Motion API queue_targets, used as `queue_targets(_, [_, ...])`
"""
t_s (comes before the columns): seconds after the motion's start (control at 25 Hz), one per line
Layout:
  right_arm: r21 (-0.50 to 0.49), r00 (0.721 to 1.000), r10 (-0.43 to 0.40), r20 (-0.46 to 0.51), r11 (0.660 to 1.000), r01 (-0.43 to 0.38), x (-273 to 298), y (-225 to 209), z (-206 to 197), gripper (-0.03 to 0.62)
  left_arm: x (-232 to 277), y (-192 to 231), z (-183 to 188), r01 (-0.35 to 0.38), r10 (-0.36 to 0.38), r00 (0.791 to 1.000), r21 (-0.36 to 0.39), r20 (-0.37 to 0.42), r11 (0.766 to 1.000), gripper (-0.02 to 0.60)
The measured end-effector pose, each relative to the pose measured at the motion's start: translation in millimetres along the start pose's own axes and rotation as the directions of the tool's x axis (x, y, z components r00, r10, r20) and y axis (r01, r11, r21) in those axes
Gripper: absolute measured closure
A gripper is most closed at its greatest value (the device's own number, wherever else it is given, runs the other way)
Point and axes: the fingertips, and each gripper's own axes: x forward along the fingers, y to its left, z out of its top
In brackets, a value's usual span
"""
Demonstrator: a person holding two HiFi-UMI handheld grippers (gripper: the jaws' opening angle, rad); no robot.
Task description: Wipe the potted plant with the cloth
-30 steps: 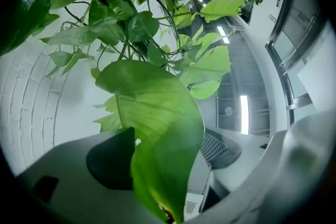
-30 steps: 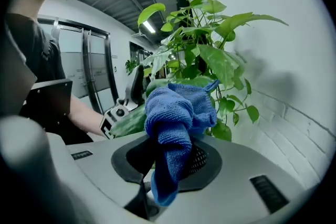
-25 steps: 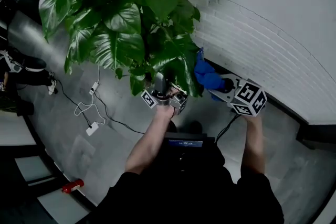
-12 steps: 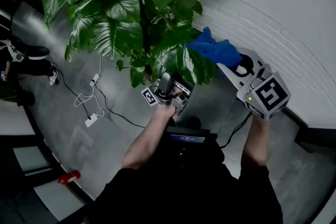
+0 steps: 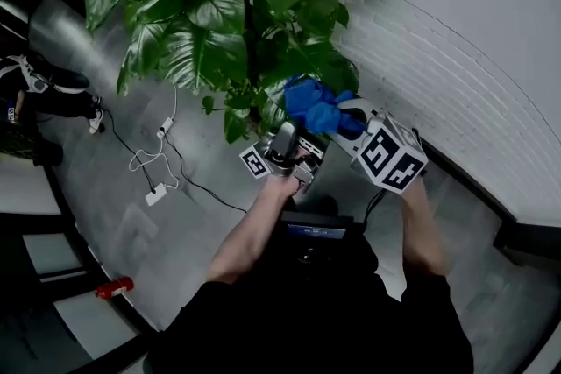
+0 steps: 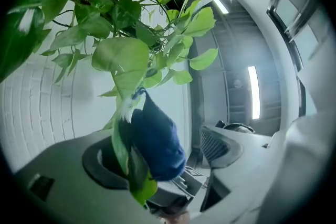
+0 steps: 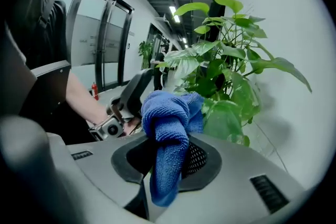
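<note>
jaws of the right gripper (image 5: 344, 120), in the head view, are closed on the blue cloth (image 5: 308, 103). the bunched cloth lies against the low leaves of the potted plant (image 5: 219, 13). the left gripper (image 5: 287, 136) points up from below, just beside the cloth on its left.

in the left gripper view, its jaws stand apart. one long leaf (image 6: 125, 68) hangs down into the gap, close along the left jaw, and the cloth lies against the right side of it. the long axis of the leaf goes from top to bottom, down between the jaws.

in the right gripper view, the jaws are together on the cloth, with a knot of it above them and a tail hanging down in front. the plant is ahead and to the right, and the left gripper is ahead and to the left.

as i judge it, the right gripper is the nearer one for wiping. the stroke should follow the length of the leaf, while the left jaws support it from the other side.
</note>
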Motion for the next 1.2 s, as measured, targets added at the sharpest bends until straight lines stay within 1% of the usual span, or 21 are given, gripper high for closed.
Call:
queue_targets(0.12, [-0.027, 0.998, 0.040, -0.055, 0.999, -0.042, 1, 24, -18, 0.487, -2, 5, 1, -0.002, 0.002, 1.000, -0.010, 0.015, 1.000, 0.166])
queue_targets(0.2, [-0.008, 0.994, 0.078, -0.071, 0.997, -0.079, -3, 39, -33, 0.487, -4, 7, 2, 0.006, -0.005, 1.000, -0.025, 0.029, 1.000, 0.166])
queue_targets(0.28, [0.038, 0.989, 0.132, -0.060, 0.991, -0.130, -9, 53, -48, 0.487, -7, 9, 3, 0.020, -0.017, 0.999, -0.043, 0.046, 0.999, 0.166])
queue_targets(0.36, [0.117, 0.981, 0.194, 0.010, 0.974, -0.194, -22, 66, -57, 0.487, -9, 10, 3, 0.024, -0.021, 0.998, -0.055, 0.055, 0.998, 0.166])
queue_targets(0.44, [0.205, 0.964, 0.223, 0.146, 0.946, -0.250, -44, 68, -57, 0.487, -13, 13, 2, 0.016, -0.012, 0.998, -0.057, 0.057, 0.998, 0.166])
queue_targets(0.48, [0.235, 0.950, 0.214, 0.226, 0.935, -0.267, -60, 62, -54, 0.487, -15, 15, 1, 0.007, -0.004, 0.998, -0.055, 0.055, 0.998, 0.166])
queue_targets(0.52, [0.257, 0.933, 0.187, 0.307, 0.928, -0.271, -77, 51, -49, 0.487, -17, 19, 1, -0.004, 0.007, 0.999, -0.051, 0.051, 0.999, 0.165])
queue_targets(0.56, [0.275, 0.914, 0.141, 0.381, 0.926, -0.258, -96, 36, -40, 0.487, -18, 22, -1, -0.015, 0.017, 0.999, -0.046, 0.046, 0.999, 0.166])
queue_targets(0.6, [0.292, 0.893, 0.077, 0.443, 0.930, -0.225, -116, 17, -30, 0.488, -18, 25, -2, -0.025, 0.027, 0.999, -0.041, 0.039, 0.999, 0.166])
queue_targets(0.64, [0.308, 0.873, 0.003, 0.488, 0.935, -0.175, -132, -5, -18, 0.488, -18, 28, -4, -0.033, 0.034, 0.999, -0.036, 0.033, 0.999, 0.166])
queue_targets(0.68, [0.322, 0.856, -0.074, 0.512, 0.940, -0.112, -145, -26, -8, 0.487, -16, 30, -6, -0.037, 0.038, 0.999, -0.031, 0.028, 0.999, 0.166])
queue_targets(0.76, [0.333, 0.831, -0.203, 0.518, 0.943, 0.022, -154, -66, 11, 0.487, -11, 32, -10, -0.035, 0.036, 0.999, -0.021, 0.019, 0.999, 0.166])
queue_targets(0.8, [0.334, 0.820, -0.247, 0.517, 0.940, 0.073, -153, -84, 19, 0.487, -7, 33, -12, -0.031, 0.031, 0.999, -0.014, 0.015, 0.999, 0.166])
queue_targets(0.84, [0.335, 0.809, -0.276, 0.519, 0.936, 0.104, -148, -100, 28, 0.487, -3, 33, -13, -0.026, 0.026, 1.000, -0.008, 0.013, 1.000, 0.166])
queue_targets(0.88, [0.334, 0.801, -0.289, 0.524, 0.935, 0.119, -141, -114, 36, 0.487, 2, 34, -14, -0.021, 0.021, 1.000, -0.004, 0.012, 1.000, 0.166])
queue_targets(0.92, [0.326, 0.801, -0.287, 0.525, 0.937, 0.122, -130, -125, 42, 0.487, 6, 34, -14, -0.015, 0.015, 1.000, -0.002, 0.014, 1.000, 0.166])
queue_targets(0.96, [0.311, 0.813, -0.271, 0.515, 0.943, 0.118, -117, -134, 46, 0.487, 9, 35, -13, -0.010, 0.010, 1.000, -0.001, 0.020, 1.000, 0.166])
queue_targets(1.04, [0.266, 0.862, -0.203, 0.464, 0.960, 0.083, -81, -139, 43, 0.487, 13, 35, -12, 0.002, -0.002, 0.999, -0.007, 0.040, 1.000, 0.166])
queue_targets(1.12, [0.242, 0.910, -0.117, 0.398, 0.970, 0.019, -45, -128, 28, 0.487, 15, 36, -7, 0.015, -0.013, 0.998, -0.023, 0.068, 1.000, 0.166])
queue_targets(1.16, [0.244, 0.924, -0.082, 0.373, 0.970, -0.012, -32, -120, 19, 0.487, 15, 36, -4, 0.021, -0.018, 0.996, -0.033, 0.083, 0.999, 0.166])
queue_targets(1.2, [0.253, 0.932, -0.057, 0.358, 0.967, -0.037, -23, -110, 10, 0.487, 14, 36, 0, 0.026, -0.022, 0.995, -0.043, 0.096, 0.999, 0.165])
